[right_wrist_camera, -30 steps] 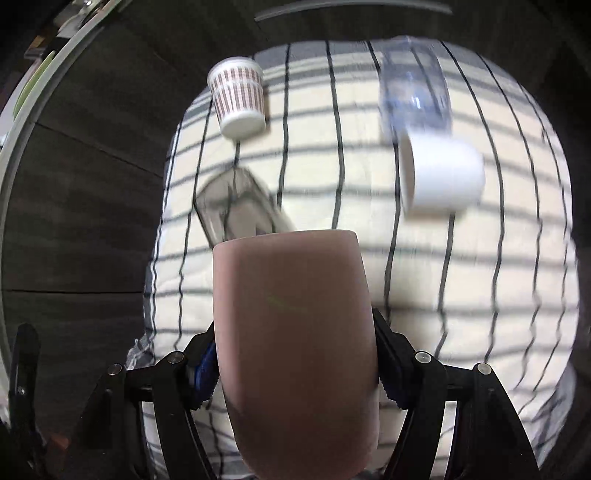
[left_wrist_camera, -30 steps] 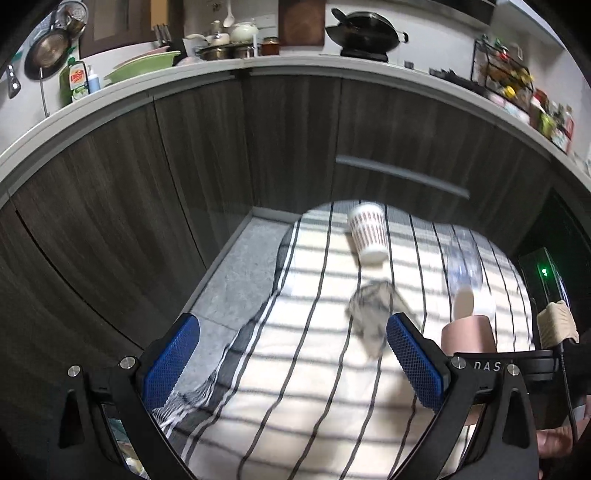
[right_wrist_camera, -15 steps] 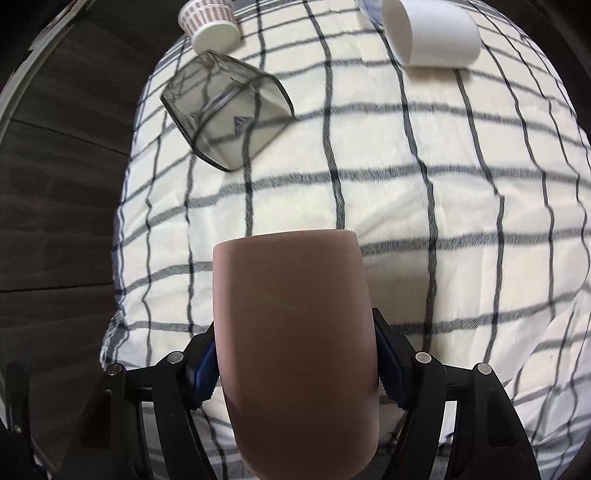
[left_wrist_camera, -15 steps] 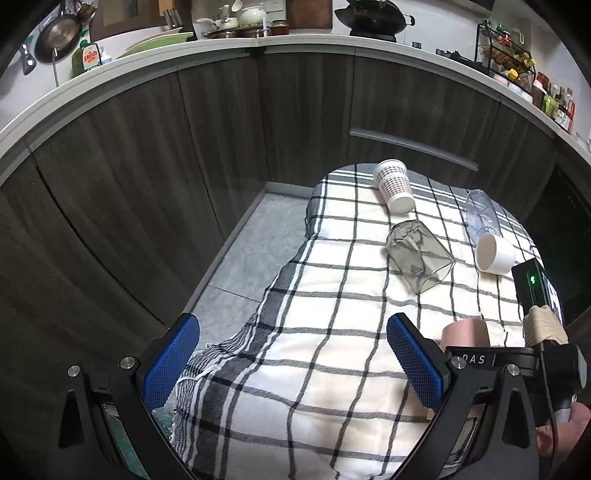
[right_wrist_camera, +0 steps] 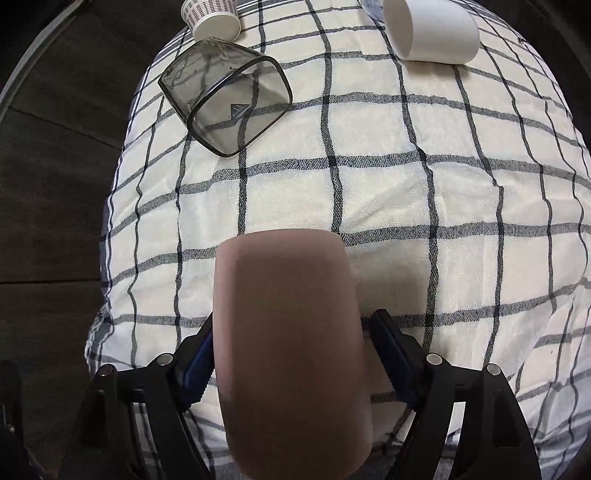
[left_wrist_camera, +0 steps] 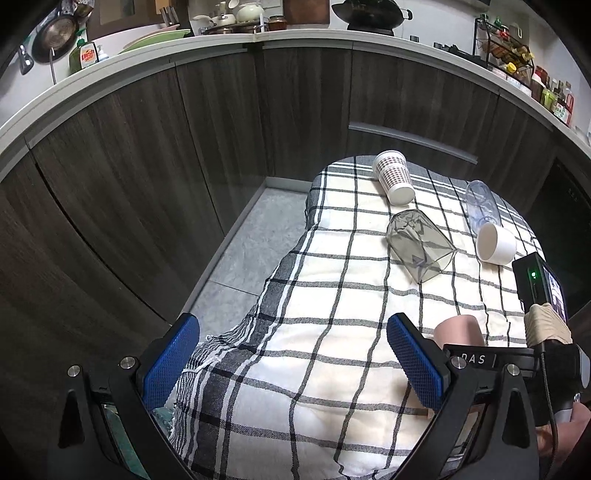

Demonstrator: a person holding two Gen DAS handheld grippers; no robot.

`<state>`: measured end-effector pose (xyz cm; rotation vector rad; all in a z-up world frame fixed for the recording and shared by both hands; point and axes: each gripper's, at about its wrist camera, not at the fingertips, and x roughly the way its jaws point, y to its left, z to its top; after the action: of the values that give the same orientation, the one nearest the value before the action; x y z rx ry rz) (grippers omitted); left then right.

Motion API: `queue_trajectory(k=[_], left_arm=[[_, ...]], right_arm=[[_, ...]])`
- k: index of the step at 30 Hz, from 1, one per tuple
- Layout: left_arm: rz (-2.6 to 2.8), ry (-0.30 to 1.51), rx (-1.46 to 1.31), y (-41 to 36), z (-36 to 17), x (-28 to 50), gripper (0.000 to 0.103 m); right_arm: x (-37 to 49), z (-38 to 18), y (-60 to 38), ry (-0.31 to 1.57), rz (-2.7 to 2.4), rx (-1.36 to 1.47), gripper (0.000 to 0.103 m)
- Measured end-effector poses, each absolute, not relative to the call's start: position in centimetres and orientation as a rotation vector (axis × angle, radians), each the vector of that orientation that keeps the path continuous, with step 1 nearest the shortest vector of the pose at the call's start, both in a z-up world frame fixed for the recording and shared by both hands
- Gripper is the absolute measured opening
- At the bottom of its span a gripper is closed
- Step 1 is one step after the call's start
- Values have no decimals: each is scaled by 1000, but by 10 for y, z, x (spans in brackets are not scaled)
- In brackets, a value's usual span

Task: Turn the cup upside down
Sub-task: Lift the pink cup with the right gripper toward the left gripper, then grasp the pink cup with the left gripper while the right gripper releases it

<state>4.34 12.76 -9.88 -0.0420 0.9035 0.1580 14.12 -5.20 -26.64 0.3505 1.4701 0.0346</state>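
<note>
**Pink cup clamped over the checked cloth**

The right gripper (right_wrist_camera: 291, 354) holds the pink cup (right_wrist_camera: 288, 347) between its blue pads at the lower centre of the right wrist view, above the checked cloth (right_wrist_camera: 406, 192). The left gripper (left_wrist_camera: 291, 365) hangs with jaws wide and nothing between them. At the top of the frame lie a grey tumbler (right_wrist_camera: 225, 98), a patterned paper cup (right_wrist_camera: 212, 16) and a white cup (right_wrist_camera: 432, 31), all on their sides.
</note>
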Motion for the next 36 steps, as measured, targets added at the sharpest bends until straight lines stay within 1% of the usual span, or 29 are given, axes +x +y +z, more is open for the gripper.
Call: queue_trajectory(k=[6, 11, 14, 16, 19, 23, 27, 36], left_arm=[[148, 898, -22, 117, -88, 45, 103], [126, 904, -5, 102, -84, 48, 103], [77, 951, -24, 87, -87, 55, 103], [18, 1018, -61, 75, -93, 63, 103], [-40, 1112, -92, 57, -105, 76, 103], [-103, 1233, -61, 24, -122, 92, 103], [-170, 1359, -35, -7, -135, 111, 103], [-173, 1636, 37, -45, -175, 145, 103]], right_arm=[[134, -251, -71, 1427, 59, 410, 79], [125, -220, -91, 1337, 66, 456, 79], [114, -200, -107, 1272, 47, 465, 79], [106, -186, -123, 1219, 22, 463, 79], [97, -163, -146, 1146, -23, 437, 83], [82, -143, -175, 1077, -105, 403, 87], [78, -137, -194, 1086, -133, 385, 88], [88, -143, -220, 1143, -139, 431, 88]])
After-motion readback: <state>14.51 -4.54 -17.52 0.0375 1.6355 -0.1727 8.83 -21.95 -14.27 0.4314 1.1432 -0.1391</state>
